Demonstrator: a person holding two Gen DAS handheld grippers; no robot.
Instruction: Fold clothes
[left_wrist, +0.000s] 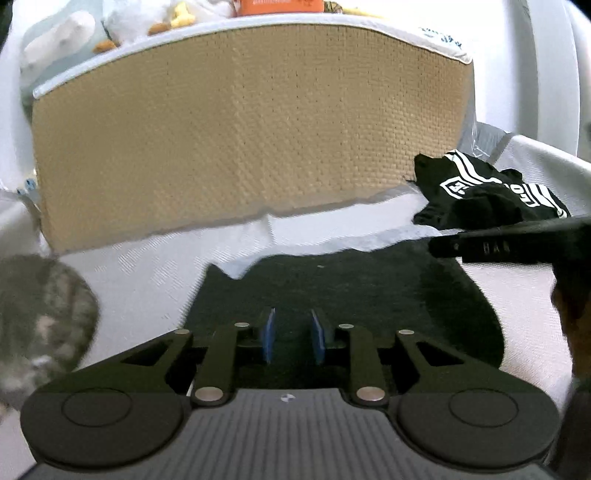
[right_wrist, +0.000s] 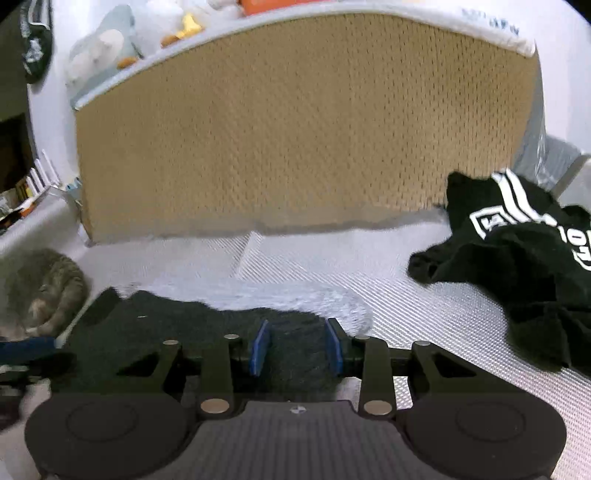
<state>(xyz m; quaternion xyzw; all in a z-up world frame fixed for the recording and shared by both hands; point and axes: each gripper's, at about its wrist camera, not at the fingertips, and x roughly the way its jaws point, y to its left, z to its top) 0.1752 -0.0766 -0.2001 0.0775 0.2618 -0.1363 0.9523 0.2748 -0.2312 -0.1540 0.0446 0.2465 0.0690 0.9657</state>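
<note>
Dark garment (left_wrist: 343, 295) lies flat near you so both spread grippers (left_wrist: 291, 341) (right_wrist: 295, 349), pinching nothing, can fold it.

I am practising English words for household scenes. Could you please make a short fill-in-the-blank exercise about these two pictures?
1. The dark garment in front of both grippers lies on a ____ bed surface.
2. The crumpled black shirt has ____ stripes and lettering.
3. A grey ____ lies curled at the left edge of the bed.
4. The upright tan panel stands ____ the clothes.

Missing words: white; white; cat; behind
</note>
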